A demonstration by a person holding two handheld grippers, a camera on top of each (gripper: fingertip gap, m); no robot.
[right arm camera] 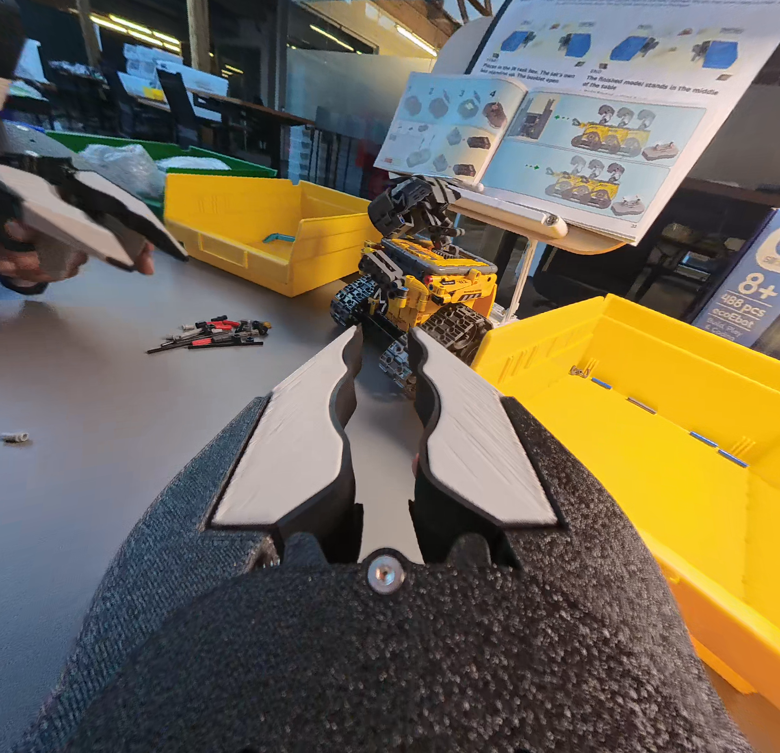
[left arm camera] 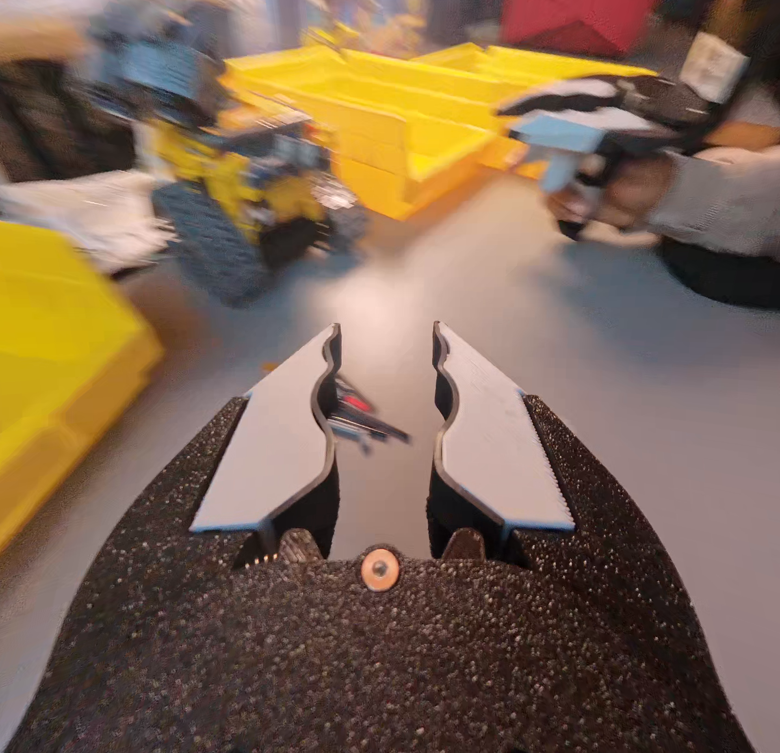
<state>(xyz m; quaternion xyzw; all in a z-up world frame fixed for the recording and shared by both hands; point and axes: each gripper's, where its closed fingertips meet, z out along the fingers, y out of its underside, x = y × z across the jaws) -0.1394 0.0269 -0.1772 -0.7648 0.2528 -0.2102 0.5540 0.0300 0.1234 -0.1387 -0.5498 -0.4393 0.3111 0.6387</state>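
My left gripper [left arm camera: 387, 327] is open and empty, low over the grey table, just above a small pile of black, red and grey pins and axles [left arm camera: 363, 420]. This view is motion-blurred. A yellow and grey brick robot with black tracks [left arm camera: 253, 175] stands ahead on the left. My right gripper [right arm camera: 386, 334] is open and empty, its tips just short of the robot's [right arm camera: 422, 285] front track. The pin pile [right arm camera: 219, 332] lies to its left. The left gripper [right arm camera: 154, 260] shows at far left, and the right gripper [left arm camera: 506, 121] shows in the left view at the right.
A yellow bin [right arm camera: 261, 226] holding a teal piece stands behind the robot. Another yellow bin [right arm camera: 633, 395] with a few small pins is close on the right. An open instruction booklet [right arm camera: 527, 150] rests on a white stand. A lone grey pin [right arm camera: 17, 437] lies left. A yellow bin [left arm camera: 55, 353] is near left. There is about 20 centimeters between the tips of the two grippers. About 12 centimeters separates my left fingertips from the lone grey pin [right arm camera: 17, 437].
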